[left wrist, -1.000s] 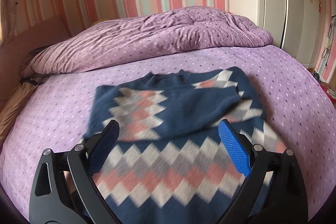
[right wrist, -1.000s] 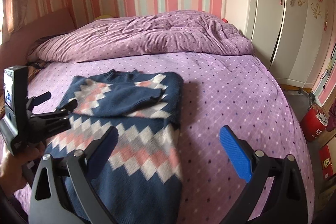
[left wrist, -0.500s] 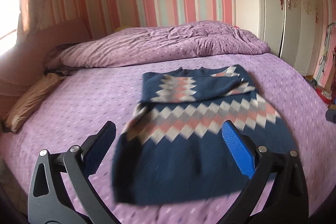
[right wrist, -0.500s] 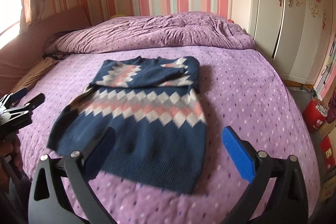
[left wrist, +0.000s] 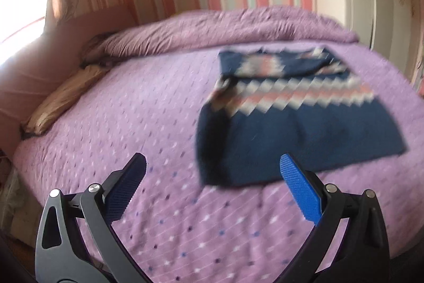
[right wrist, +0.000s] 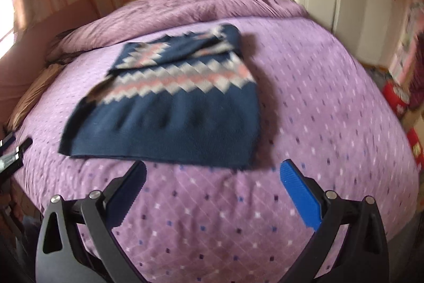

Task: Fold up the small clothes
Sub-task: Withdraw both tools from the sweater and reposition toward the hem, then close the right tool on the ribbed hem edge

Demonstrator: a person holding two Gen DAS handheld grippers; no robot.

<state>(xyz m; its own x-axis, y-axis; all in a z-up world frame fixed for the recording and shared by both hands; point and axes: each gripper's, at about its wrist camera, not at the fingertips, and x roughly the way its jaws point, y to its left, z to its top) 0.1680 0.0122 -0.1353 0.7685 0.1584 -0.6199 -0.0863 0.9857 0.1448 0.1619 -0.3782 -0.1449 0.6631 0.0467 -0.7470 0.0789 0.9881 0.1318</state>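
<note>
I see both grippers, left gripper and right gripper, wide open, empty, pulled back; navy diamond-patterned knit sweater at 12 o'clock, sleeves folded, hem fold next.

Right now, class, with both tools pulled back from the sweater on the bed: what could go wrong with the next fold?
1. The sweater has sleeves folded loosely across its top; lifting the hem could shake them loose.
2. The left gripper and right gripper, both open, hover over the bedspread; a low pinch could catch it too.
</note>
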